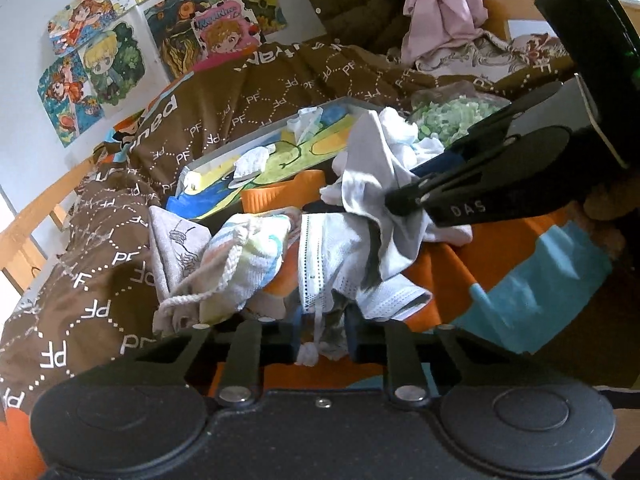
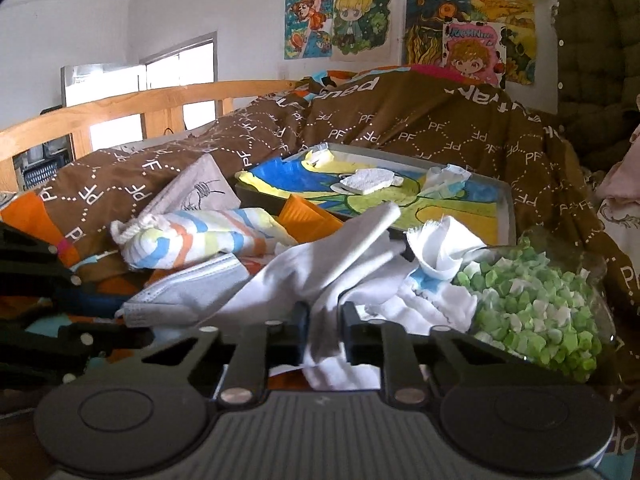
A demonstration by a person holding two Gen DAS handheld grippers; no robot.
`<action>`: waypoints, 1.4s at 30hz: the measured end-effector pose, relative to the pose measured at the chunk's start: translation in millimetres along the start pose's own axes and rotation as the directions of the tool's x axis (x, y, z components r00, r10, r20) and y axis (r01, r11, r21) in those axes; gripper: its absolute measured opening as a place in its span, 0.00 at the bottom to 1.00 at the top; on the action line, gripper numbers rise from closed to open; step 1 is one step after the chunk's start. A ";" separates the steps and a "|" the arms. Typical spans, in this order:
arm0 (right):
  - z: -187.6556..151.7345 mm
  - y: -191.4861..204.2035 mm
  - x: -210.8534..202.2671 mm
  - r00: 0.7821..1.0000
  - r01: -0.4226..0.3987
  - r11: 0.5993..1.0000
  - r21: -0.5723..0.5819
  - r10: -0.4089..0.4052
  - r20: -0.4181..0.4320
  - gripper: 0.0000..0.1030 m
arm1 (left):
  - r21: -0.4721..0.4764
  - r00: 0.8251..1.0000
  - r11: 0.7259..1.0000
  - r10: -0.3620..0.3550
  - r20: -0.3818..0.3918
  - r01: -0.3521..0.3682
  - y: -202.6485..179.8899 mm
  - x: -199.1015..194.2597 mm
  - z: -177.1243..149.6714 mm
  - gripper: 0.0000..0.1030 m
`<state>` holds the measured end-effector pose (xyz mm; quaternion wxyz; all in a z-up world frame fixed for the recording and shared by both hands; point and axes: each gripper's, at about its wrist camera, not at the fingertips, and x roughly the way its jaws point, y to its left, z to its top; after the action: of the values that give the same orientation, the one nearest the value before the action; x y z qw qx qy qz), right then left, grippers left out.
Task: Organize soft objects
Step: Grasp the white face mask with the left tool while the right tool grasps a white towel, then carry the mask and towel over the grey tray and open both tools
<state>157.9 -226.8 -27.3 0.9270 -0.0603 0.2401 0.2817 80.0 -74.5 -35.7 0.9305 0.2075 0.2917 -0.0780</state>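
A pile of soft things lies on a bed. My left gripper (image 1: 322, 338) is shut on a white face mask (image 1: 340, 276) by its lower edge and ear loop. My right gripper (image 2: 325, 336) is shut on a grey-white cloth (image 2: 320, 276); it also shows in the left wrist view (image 1: 400, 200), gripping that cloth (image 1: 372, 168) from the right. A striped drawstring pouch (image 1: 244, 260) lies left of the mask; it also shows in the right wrist view (image 2: 200, 240). A grey printed cloth (image 1: 176, 240) lies beside the pouch.
A grey tray (image 2: 506, 204) with a painted sheet and white scraps sits behind the pile. An orange container (image 2: 308, 216) lies before it. A bag of green foam bits (image 2: 536, 304) lies right. A brown PF-patterned quilt (image 2: 400, 128), wooden bed rail (image 2: 140, 104) and pink clothing (image 1: 440, 4) surround.
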 end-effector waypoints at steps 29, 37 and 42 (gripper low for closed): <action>38.0 -32.2 -40.2 0.954 0.113 0.990 0.086 -0.132 0.269 0.12 | -0.463 0.985 0.880 -0.031 0.171 0.108 70.3 -2.7 49.1 0.12; 76.6 -90.7 13.2 0.946 0.111 0.978 0.178 -0.159 0.282 0.12 | -0.542 0.984 0.836 0.012 0.180 0.089 91.2 48.0 102.4 0.12; 87.0 -133.6 45.2 0.949 0.074 0.956 0.284 -0.155 0.274 0.12 | -0.568 0.988 0.819 0.016 0.152 0.074 96.6 102.0 142.1 0.12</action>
<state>300.2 -294.4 24.2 0.9667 0.0954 0.1320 0.1973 261.7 -51.2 44.2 0.9678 -0.0922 0.2338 -0.0164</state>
